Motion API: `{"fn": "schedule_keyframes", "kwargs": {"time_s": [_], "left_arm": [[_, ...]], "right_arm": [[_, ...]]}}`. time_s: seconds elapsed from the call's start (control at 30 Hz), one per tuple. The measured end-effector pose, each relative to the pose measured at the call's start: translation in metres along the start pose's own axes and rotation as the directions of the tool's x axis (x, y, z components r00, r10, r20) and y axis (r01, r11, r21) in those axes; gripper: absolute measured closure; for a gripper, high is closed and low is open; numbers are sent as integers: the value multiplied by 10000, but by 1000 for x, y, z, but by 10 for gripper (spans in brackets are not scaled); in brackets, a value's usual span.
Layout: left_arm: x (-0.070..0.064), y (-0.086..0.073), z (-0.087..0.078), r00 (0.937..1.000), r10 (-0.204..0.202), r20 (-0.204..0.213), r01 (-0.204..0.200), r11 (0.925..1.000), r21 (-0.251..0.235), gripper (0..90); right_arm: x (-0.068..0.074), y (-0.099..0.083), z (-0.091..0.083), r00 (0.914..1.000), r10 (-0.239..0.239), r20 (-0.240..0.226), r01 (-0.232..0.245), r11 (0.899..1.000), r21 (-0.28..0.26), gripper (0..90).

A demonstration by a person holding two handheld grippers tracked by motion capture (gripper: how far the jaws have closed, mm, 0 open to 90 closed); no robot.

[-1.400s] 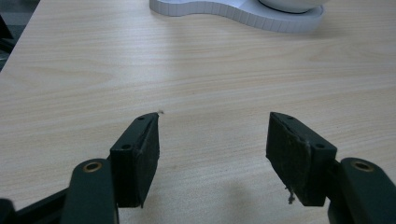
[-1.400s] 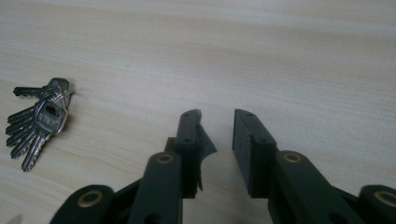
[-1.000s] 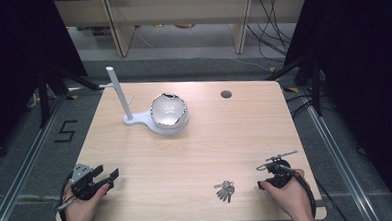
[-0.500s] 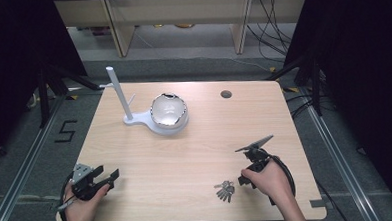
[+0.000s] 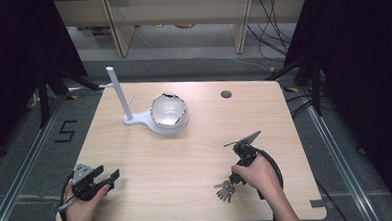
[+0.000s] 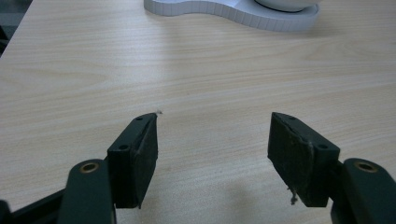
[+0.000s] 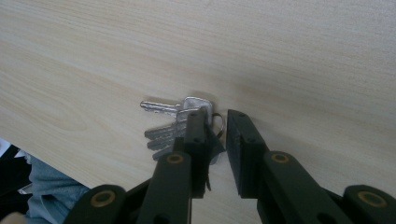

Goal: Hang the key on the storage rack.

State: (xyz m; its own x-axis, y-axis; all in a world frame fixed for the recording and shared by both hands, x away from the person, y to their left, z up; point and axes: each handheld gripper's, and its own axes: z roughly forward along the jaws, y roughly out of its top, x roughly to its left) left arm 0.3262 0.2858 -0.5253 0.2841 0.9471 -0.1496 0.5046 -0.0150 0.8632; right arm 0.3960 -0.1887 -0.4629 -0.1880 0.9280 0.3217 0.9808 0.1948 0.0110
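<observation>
Here, the right gripper, jaws nearly together, straddles the ring of a key bunch at the table's near edge; loose, slippery metal, likely best taken by the ring | left gripper gapes, holding nothing.

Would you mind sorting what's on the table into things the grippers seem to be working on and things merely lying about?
In hand, judging by position:
- bunch of keys, its ring between the nearly closed jaws
- right gripper at the keys

Lying about:
- white stand with its upright post
- shiny bowl on that stand
- left gripper, open over bare table
</observation>
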Motion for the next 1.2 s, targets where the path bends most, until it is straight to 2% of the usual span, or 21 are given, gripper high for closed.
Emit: {"fn": "schedule_keyframes", "kwargs": {"time_s": [0.07,0.13,0.17,0.2,0.23,0.27,0.3,0.33,0.37,0.4,0.43,0.47,0.5,0.53,0.63,0.8,1.03,1.07,1.1,1.17,1.2], "left_arm": [[0,0,0,10000,6,-2,-6,10000,9,329],[0,0,0,10000,28,-3,-28,10000,8,329],[0,0,0,10000,36,-6,-36,10000,7,328],[0,0,0,10000,30,-18,-30,10000,14,328],[0,0,0,10000,4,-46,-4,10000,29,328],[0,0,0,10000,-16,4,16,10000,13,328],[0,0,0,10000,-16,4,16,10000,13,327],[0,0,0,10000,-27,0,27,10000,19,327],[0,0,0,10000,-25,3,25,10000,23,328],[0,0,0,10000,-23,2,23,10000,23,327],[0,0,0,10000,-10,3,10,10000,17,327],[0,0,0,10000,-11,2,11,10000,13,327],[0,0,0,10000,-11,2,11,10000,13,326],[0,0,0,10000,-20,5,20,10000,16,326],[0,0,0,10000,-25,1,25,10000,23,326],[0,0,0,10000,-26,-4,26,10000,15,326],[0,0,0,10000,-58,2,58,10000,8,325],[0,0,0,10000,-52,0,52,10000,16,325],[0,0,0,10000,-50,6,50,10000,19,325],[0,0,0,10000,-58,12,58,10000,20,324],[0,0,0,10000,-61,21,61,10000,8,325]], "right_arm": [[1,1,0,9996,274,-16,-273,9995,179,795],[0,1,1,10000,4,-26,-4,10000,98,798],[1,2,2,9994,275,-201,-272,9996,116,798],[1,3,4,9998,210,32,-209,9997,-138,798],[1,3,3,9998,173,-49,-173,9998,68,798],[-1,3,4,9999,-95,-32,95,9999,47,798],[-1,3,4,9999,-95,-32,95,9999,47,798],[-1,4,6,10000,52,-32,-52,10000,-66,797],[-3,6,6,10000,17,-32,-16,9997,252,795],[-2,6,8,9998,216,11,-216,9998,38,793],[-2,6,8,9993,364,123,-368,9988,316,791],[-1,6,9,9990,437,21,-437,9989,171,790],[-1,6,9,9990,437,21,-437,9989,171,790],[-2,8,9,9993,377,-4,-377,9982,460,784],[-3,8,11,9988,465,-136,-462,9987,236,784],[-4,11,13,9978,657,-99,-651,9968,473,793],[-3,16,13,9981,602,147,-610,9963,606,841],[-4,16,14,9993,296,246,-309,9980,555,843],[-4,16,14,9993,296,246,-309,9980,555,843],[2,17,13,9981,505,349,-529,9958,741,841],[3,16,14,9989,374,298,-396,9961,784,838]]}}
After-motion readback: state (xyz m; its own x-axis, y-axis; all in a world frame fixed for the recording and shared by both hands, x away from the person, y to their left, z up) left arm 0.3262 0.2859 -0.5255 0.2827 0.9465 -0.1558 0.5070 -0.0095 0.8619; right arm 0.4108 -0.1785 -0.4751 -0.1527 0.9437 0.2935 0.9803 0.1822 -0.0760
